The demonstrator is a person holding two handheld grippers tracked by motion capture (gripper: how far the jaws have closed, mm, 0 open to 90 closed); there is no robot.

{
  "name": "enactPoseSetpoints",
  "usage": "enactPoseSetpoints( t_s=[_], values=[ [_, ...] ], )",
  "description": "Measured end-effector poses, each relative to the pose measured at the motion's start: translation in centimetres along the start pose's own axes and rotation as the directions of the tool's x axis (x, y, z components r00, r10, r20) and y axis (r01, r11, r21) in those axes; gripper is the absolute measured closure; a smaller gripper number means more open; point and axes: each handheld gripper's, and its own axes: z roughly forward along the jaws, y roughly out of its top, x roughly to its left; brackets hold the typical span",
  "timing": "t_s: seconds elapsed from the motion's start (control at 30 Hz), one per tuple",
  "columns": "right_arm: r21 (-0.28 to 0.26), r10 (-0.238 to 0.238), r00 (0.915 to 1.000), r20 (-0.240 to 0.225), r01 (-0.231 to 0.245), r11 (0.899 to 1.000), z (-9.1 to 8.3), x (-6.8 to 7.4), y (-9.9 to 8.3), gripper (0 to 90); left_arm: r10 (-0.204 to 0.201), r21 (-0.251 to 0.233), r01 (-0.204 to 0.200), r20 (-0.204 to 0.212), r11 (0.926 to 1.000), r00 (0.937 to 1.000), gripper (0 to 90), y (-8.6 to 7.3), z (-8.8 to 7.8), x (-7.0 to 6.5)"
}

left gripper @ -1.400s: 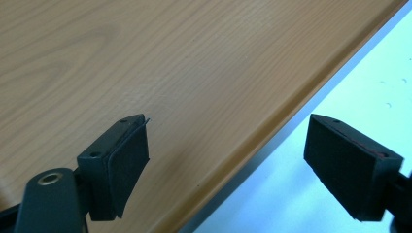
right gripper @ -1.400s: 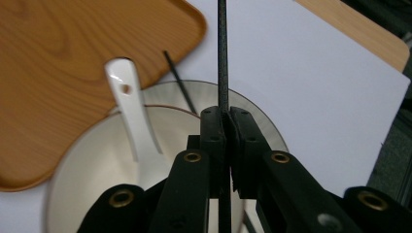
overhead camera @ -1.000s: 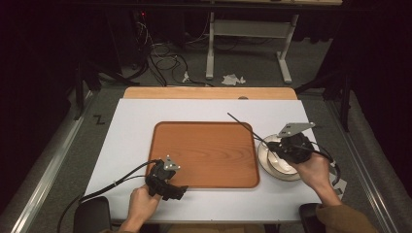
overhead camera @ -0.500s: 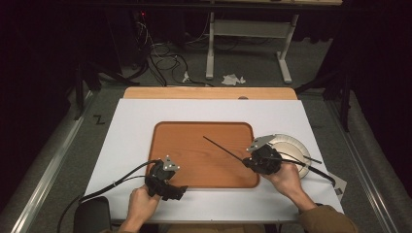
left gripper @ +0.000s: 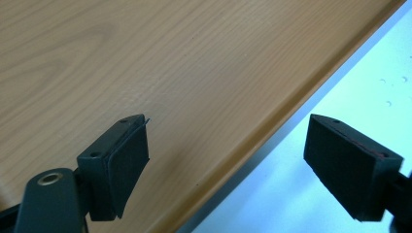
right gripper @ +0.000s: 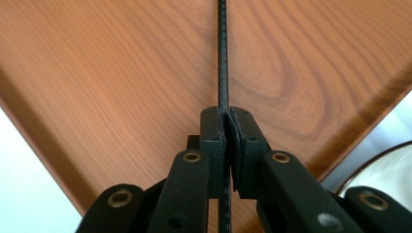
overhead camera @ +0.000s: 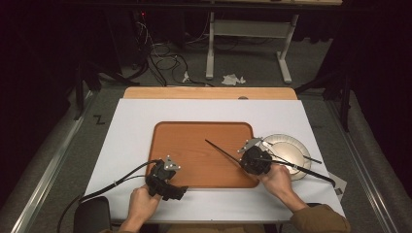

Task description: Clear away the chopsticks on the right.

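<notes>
Moved from the plate [overhead camera: 286, 153] at three o'clock, right gripper [overhead camera: 248, 159] clamps a thin black stick [overhead camera: 221, 150] over the tray [overhead camera: 194, 145]; left gripper [overhead camera: 167, 171] gapes wide, its tips hidden.

White table [overhead camera: 145, 126], wooden tray [overhead camera: 194, 145], pale plate [overhead camera: 291, 145]

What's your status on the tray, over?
Right gripper shut on black chopstick, holding it over wooden tray. Left gripper open at tray's near edge, empty. Second chopstick on plate. Nothing in the way.
</notes>
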Motion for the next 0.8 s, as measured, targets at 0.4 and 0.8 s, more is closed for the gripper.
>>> enactPoseSetpoints(
  t_s=[0.4,0.8],
  values=[
    [0.023,0.000,0.9999,-0.012,0.000,1.000,1.1,0.2,0.2,83.8,-0.002,0.000,0.002,-0.001,1.0000,1.0000,16.6,-0.1,0.0,-0.1],
    [0.039,0.025,0.9972,0.070,-0.028,0.999,1.1,-0.1,0.0,83.6,0.000,-0.004,0.000,0.000,1.0000,1.0000,16.6,-0.1,-0.2,-0.1]
  ],
)
